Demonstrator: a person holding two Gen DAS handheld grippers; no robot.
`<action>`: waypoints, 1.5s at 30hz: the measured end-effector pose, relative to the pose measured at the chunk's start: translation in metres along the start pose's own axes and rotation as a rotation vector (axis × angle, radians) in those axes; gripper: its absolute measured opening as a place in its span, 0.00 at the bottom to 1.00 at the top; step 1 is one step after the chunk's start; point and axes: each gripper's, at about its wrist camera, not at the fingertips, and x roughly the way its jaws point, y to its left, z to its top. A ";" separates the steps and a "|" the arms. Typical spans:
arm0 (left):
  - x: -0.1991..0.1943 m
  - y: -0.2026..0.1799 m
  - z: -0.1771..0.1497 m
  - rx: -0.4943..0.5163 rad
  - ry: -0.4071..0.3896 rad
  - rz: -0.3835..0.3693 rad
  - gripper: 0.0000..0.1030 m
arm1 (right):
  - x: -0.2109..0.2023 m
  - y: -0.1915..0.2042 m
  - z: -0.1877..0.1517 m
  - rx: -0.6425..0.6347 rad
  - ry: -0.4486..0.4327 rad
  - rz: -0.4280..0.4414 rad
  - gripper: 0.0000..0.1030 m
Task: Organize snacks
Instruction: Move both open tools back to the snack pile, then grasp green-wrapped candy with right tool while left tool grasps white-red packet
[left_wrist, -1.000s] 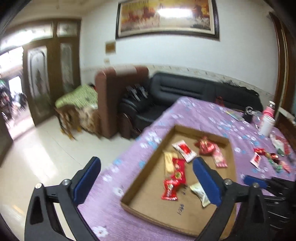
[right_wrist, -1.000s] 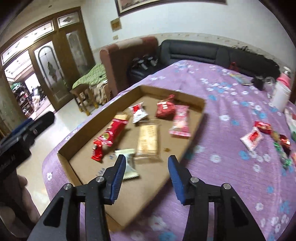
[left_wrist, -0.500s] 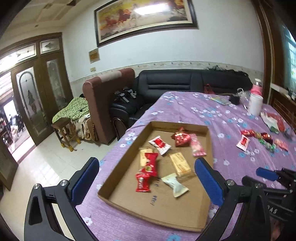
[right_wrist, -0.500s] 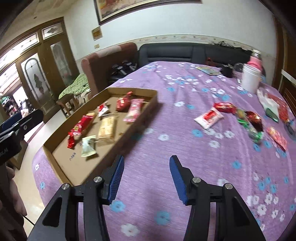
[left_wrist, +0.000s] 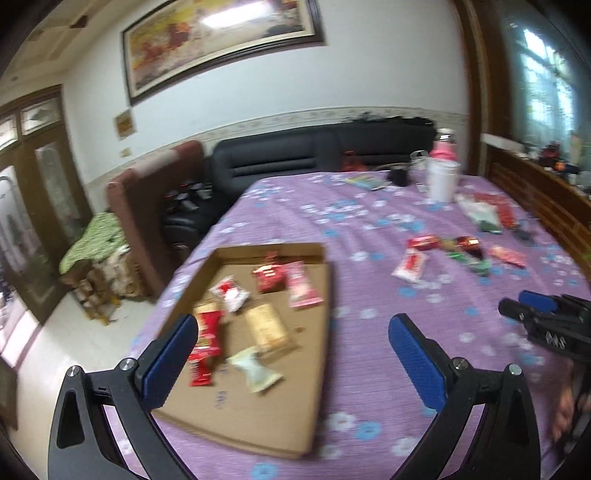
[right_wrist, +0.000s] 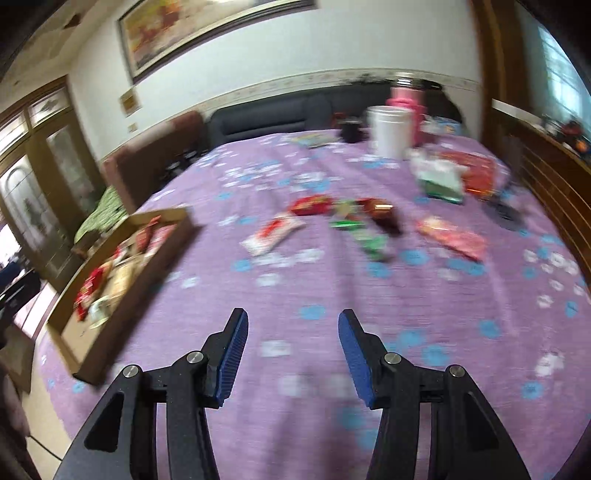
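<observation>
A shallow cardboard tray (left_wrist: 255, 428) (right_wrist: 173, 251) lies on the purple flowered tablecloth (left_wrist: 369, 229) and holds several wrapped snacks, among them a red packet (left_wrist: 208, 332) and a pale one (left_wrist: 255, 371). More loose snacks lie on the cloth further right: a white-and-red packet (left_wrist: 410, 264) (right_wrist: 273, 232), a red one (right_wrist: 310, 205), green wrappers (right_wrist: 369, 240) and a pink packet (right_wrist: 452, 238). My left gripper (left_wrist: 291, 350) hangs open over the tray's near right corner, nothing between its fingers. My right gripper (right_wrist: 291, 354) is open above bare cloth, short of the loose snacks; it also shows at the right edge (left_wrist: 535, 306).
A white cup (right_wrist: 391, 131) and a pink bottle (right_wrist: 406, 99) stand at the table's far end, with snack bags (right_wrist: 443, 173) beside them. A black sofa (left_wrist: 314, 155) and a brown armchair (left_wrist: 147, 206) sit beyond the table. A wooden bench back (right_wrist: 546, 177) runs along the right.
Both grippers have swung to the right; the tray has slid leftward in both views and the loose snacks have come toward the middle of the right wrist view. Both stay open and empty.
</observation>
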 end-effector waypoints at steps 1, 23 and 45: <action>0.001 -0.004 0.000 0.001 0.001 -0.021 1.00 | -0.002 -0.013 0.002 0.018 0.000 -0.026 0.53; 0.063 -0.025 0.027 -0.072 0.162 -0.207 1.00 | 0.118 -0.072 0.063 0.117 0.103 -0.001 0.52; 0.252 -0.153 0.061 0.159 0.310 -0.276 0.64 | 0.123 -0.062 0.061 0.042 0.114 -0.015 0.22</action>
